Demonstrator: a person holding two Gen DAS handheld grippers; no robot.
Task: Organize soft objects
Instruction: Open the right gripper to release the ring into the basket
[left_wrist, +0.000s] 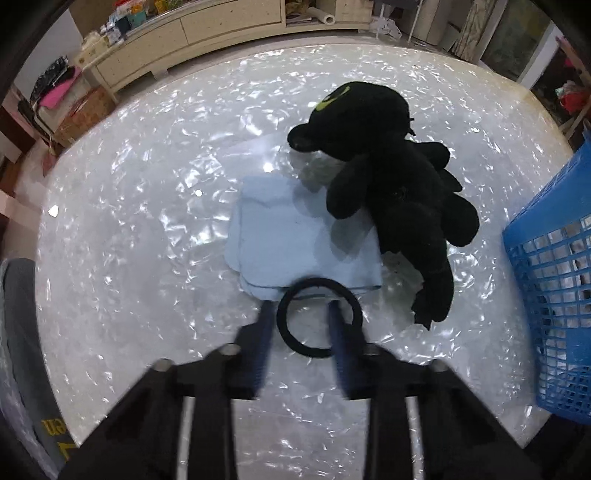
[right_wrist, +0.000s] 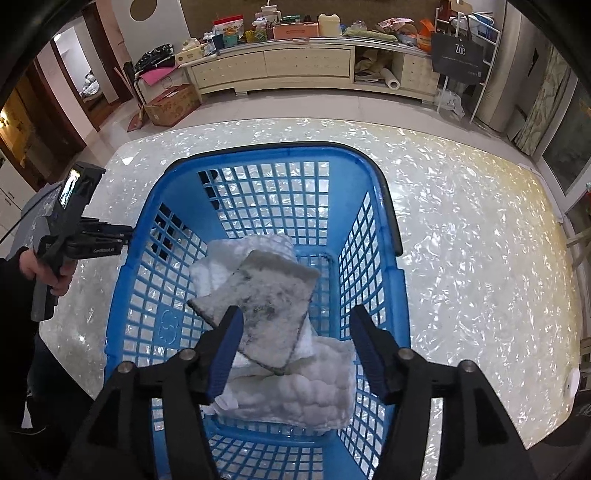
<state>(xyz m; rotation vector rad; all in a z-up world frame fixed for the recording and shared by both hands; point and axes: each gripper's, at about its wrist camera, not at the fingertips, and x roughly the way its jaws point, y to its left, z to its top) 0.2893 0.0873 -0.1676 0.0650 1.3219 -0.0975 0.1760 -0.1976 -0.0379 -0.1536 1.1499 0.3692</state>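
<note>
- Below, the left claw (left_wrist: 301, 314) is seen narrowed around the black hair tie (left_wrist: 320, 317) lying on the pearly surface (left_wrist: 147, 240), beside the blue cloth (left_wrist: 291, 236).
- The right claw (right_wrist: 295, 339) is held apart, empty, above towels (right_wrist: 295, 384) lying in the blue basket (right_wrist: 258, 155).

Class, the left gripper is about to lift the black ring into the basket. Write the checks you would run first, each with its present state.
1. Left gripper around the ring: not ok; only one finger sits inside the loop, and the frame is blurred.
2. Ring clear of the blue cloth: not ok; its far edge overlaps the cloth.
3. Ring clear of the plush: ok.
4. Right gripper empty: ok; open above the basket.
5. Room in the basket: ok; only white cloths inside.
6. Pads pressing the ring: cannot tell.
</note>
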